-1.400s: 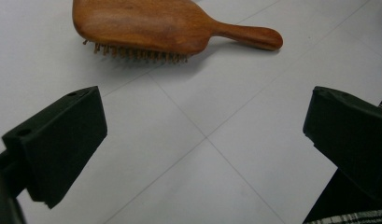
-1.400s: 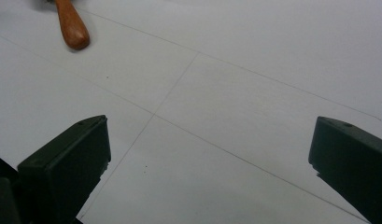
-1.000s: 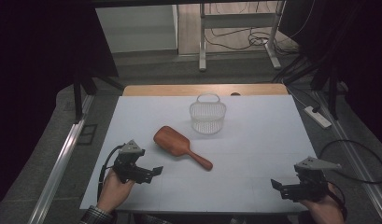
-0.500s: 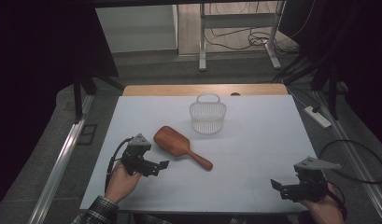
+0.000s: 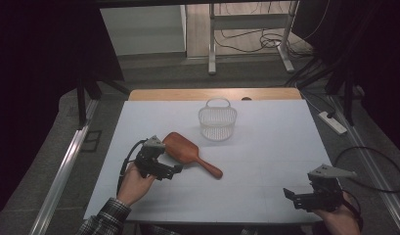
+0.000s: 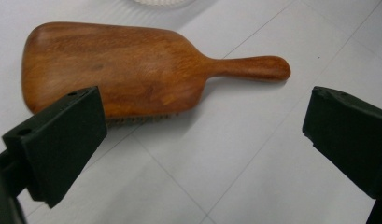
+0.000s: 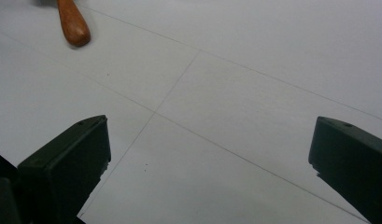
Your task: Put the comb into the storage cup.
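White laminate covers the table (image 5: 266, 161), faintly lined into squares, with a strip of bare wood along its far edge. Toward that far edge stands a small white plastic basket (image 5: 217, 122) with a looped handle, upright and unmoved from a second ago. Nearer the person lies the brown wooden paddle hairbrush (image 5: 188, 151), flat on the table with its bristles down and its handle pointing toward the right near corner; it lies where it did a second ago. The left gripper (image 5: 174, 170) has come forward and inward since then: it was well short of the brush, and now sits just beside the broad head, jaws spread wide and holding nothing. In the left gripper view the brush (image 6: 132, 70) fills the space ahead of the parted jaws, untouched. The right gripper (image 5: 291, 195) rests near the right near corner, as before, jaws also wide apart and empty, well apart from the brush; its own view catches the handle tip (image 7: 73, 23).
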